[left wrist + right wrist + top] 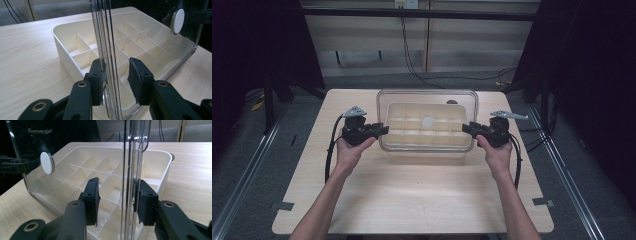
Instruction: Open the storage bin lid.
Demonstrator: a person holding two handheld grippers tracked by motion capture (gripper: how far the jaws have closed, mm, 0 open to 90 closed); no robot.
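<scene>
Overhead, the scene: a person's forearms come in from the bottom, a gripper in each hand, one at either end of a box on a pale wood bench (pixel 412 200).
Box: a cream tray (pixel 426 131) divided into a grid of small compartments, standing near the middle of the bench toward its far side.
Lid: a clear lid (pixel 427 102) with rounded corners and a round white knob (pixel 427 121) at its centre, held over the tray (above it rather than seated, as both gripper views show).
Left gripper (pixel 383 131): at the lid's left edge; in its own view the lid edge (pixel 107 50) passes upright between the jaws, one pad touching it and the other standing off, so the jaws are parted, not clamped.
Right gripper (pixel 466 128): at the lid's right edge; in its own view the lid edge (pixel 132 170) runs between the jaws, one pad against it, the other clear of it, jaws likewise parted.
Tray from the gripper views: compartments look bare.
Background: grey floor and dark cables (pixel 409 55) beyond the bench.
</scene>
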